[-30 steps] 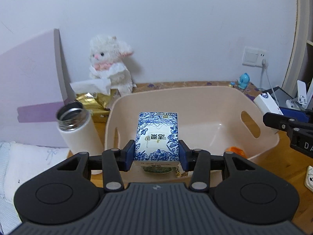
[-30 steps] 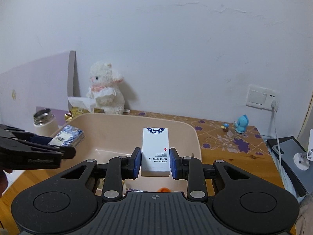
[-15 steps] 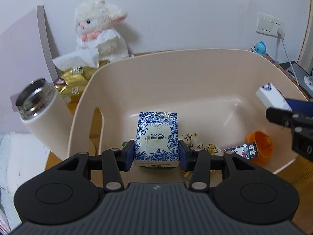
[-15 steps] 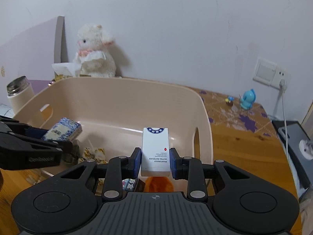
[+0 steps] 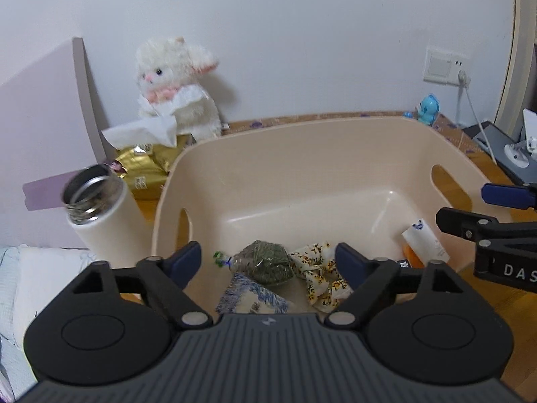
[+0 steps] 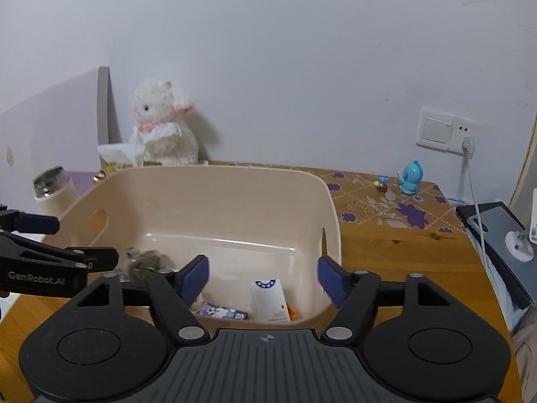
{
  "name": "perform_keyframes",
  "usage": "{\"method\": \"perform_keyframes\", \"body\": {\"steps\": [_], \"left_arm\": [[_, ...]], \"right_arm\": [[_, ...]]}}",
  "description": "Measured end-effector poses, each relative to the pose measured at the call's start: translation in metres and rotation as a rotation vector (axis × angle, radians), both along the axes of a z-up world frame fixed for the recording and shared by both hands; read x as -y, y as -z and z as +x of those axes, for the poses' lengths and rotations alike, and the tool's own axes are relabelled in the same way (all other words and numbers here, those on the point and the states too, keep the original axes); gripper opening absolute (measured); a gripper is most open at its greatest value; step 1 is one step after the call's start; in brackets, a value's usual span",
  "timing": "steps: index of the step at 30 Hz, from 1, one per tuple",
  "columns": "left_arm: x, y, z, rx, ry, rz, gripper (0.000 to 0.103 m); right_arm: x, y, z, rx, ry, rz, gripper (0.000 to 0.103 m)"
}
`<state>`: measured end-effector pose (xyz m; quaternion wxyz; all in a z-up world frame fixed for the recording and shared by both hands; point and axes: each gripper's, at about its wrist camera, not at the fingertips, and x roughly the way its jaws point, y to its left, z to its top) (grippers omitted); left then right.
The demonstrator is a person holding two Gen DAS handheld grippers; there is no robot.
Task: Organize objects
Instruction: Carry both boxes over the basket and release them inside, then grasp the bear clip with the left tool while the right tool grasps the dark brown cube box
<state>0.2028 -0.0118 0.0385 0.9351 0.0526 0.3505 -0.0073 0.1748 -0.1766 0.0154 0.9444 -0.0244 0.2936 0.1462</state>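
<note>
A beige plastic basket stands on the wooden table. My left gripper is open and empty above its near left side. The blue-patterned tissue pack lies in the basket just below it, beside a bag of green herbs and a floral cloth. My right gripper is open and empty over the basket's near right side. The white box lies in the basket below it, next to an orange item and a small colourful packet.
A white thermos stands left of the basket. A white plush toy, tissues and gold packets are behind it. A blue figurine, a wall socket with cable and a grey device are to the right.
Both grippers have opened. The tissue pack has dropped from the left gripper and the white box from the right gripper into the basket. Both grippers have risen and pulled back a little.
</note>
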Motion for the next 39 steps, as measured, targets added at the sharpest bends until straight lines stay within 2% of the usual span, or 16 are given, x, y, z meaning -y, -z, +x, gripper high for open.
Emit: {"method": "perform_keyframes", "body": {"steps": [4, 8, 12, 19, 24, 31, 39], "left_arm": [[-0.008, -0.010, -0.017, 0.018, -0.008, -0.028, 0.099], [-0.018, -0.015, -0.035, 0.009, -0.025, -0.055, 0.099], [-0.025, -0.011, -0.050, -0.004, -0.041, -0.037, 0.099], [-0.039, 0.017, -0.063, -0.078, -0.064, -0.040, 0.099], [-0.047, 0.044, -0.067, -0.139, -0.073, -0.025, 0.099], [-0.057, 0.083, -0.056, -0.220, -0.085, -0.056, 0.099], [-0.061, 0.101, -0.046, -0.220, -0.071, -0.082, 0.100]], "right_arm": [[0.005, -0.002, -0.016, -0.006, -0.005, 0.016, 0.088], [0.004, 0.001, -0.031, -0.018, -0.018, 0.009, 0.092], [0.002, 0.007, -0.043, -0.033, -0.030, -0.002, 0.095], [-0.007, 0.028, -0.055, -0.075, -0.050, -0.051, 0.097], [-0.011, 0.048, -0.056, -0.121, -0.046, -0.049, 0.097], [-0.024, 0.075, -0.054, -0.167, -0.049, -0.081, 0.097], [-0.033, 0.091, -0.048, -0.200, -0.059, -0.091, 0.097]]}}
